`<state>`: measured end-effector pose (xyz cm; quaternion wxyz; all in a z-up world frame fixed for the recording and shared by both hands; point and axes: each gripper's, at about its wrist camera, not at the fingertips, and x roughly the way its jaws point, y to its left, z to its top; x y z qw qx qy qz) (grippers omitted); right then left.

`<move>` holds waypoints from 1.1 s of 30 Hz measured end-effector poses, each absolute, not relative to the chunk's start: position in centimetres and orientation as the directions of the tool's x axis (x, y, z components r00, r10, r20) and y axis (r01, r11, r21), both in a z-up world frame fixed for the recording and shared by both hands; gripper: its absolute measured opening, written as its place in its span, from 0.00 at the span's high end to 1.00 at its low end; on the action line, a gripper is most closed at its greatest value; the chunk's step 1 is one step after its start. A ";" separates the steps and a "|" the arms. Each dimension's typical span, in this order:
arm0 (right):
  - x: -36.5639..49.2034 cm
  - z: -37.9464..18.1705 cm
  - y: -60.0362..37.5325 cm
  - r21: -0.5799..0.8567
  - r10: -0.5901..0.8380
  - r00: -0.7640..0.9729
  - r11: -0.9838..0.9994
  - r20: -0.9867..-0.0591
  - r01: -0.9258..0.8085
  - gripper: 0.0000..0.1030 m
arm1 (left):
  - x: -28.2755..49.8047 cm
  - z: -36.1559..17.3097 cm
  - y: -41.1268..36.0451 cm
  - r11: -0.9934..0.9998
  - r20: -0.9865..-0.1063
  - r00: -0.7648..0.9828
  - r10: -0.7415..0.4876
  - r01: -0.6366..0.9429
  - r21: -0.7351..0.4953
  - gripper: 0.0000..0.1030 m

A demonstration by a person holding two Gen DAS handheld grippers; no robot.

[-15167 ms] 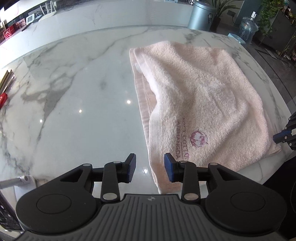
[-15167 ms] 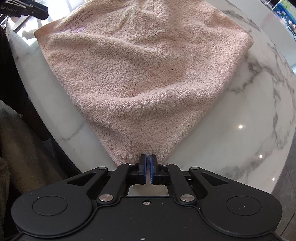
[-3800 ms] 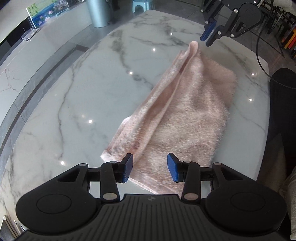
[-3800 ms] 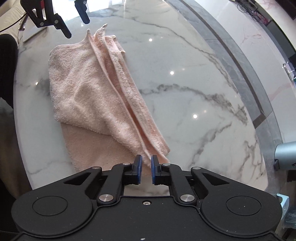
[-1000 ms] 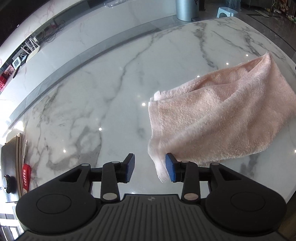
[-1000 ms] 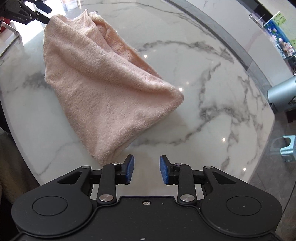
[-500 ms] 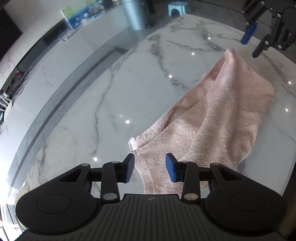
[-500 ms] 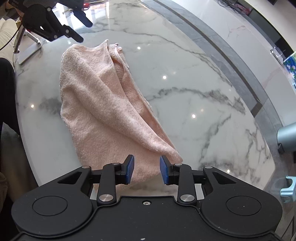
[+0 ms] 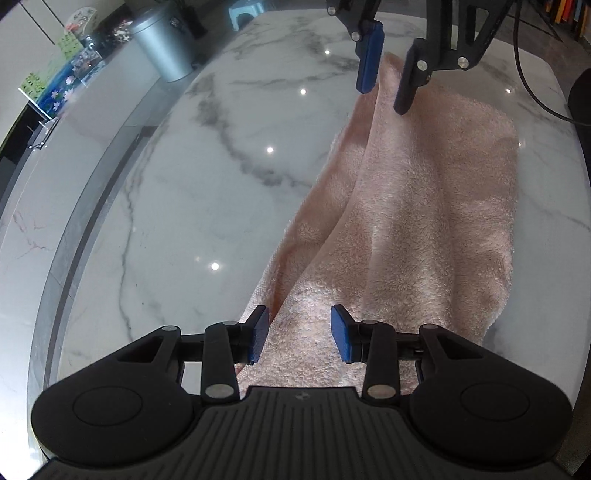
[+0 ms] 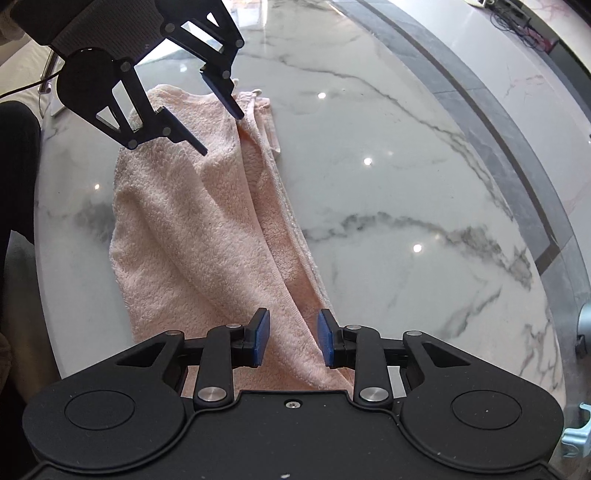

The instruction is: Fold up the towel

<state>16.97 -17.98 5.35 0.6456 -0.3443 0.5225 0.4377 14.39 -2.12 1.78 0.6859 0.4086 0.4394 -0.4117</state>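
Left wrist: fluffy pink towel (image 9: 424, 221) on glossy marble (image 9: 184, 184).

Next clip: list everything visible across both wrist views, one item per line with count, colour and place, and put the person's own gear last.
towel: one, pale pink, partly folded, lying lengthwise on the table between the two grippers.
marble table: one, white with grey veins, glossy, under the towel.
bin: one, silver-grey, cylindrical, on the floor beyond the table's far edge in the left wrist view.
stool: one, light blue, on the floor past the table, near the bin.
cable: one, black, trailing over the table's right side in the left wrist view.
left hand-held gripper: one, black with blue pads, open over one end of the towel.
right hand-held gripper: one, black with blue pads, open over the opposite end.
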 end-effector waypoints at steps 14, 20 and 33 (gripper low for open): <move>18.1 1.2 -17.9 0.136 0.195 -0.067 0.363 -0.979 -0.922 0.94 | 17.3 -0.6 -1.1 0.330 -0.950 0.177 -0.257 0.940 0.086 0.58; 16.8 3.3 -18.4 0.089 0.216 -0.015 0.339 -0.976 -0.936 0.96 | 17.3 0.3 -0.2 0.384 -0.945 0.158 -0.286 0.922 0.038 0.93; 19.5 5.6 -18.2 0.004 0.225 0.103 0.429 -0.969 -0.903 0.96 | 19.0 2.1 -0.4 0.454 -0.925 0.281 -0.257 0.880 0.141 0.94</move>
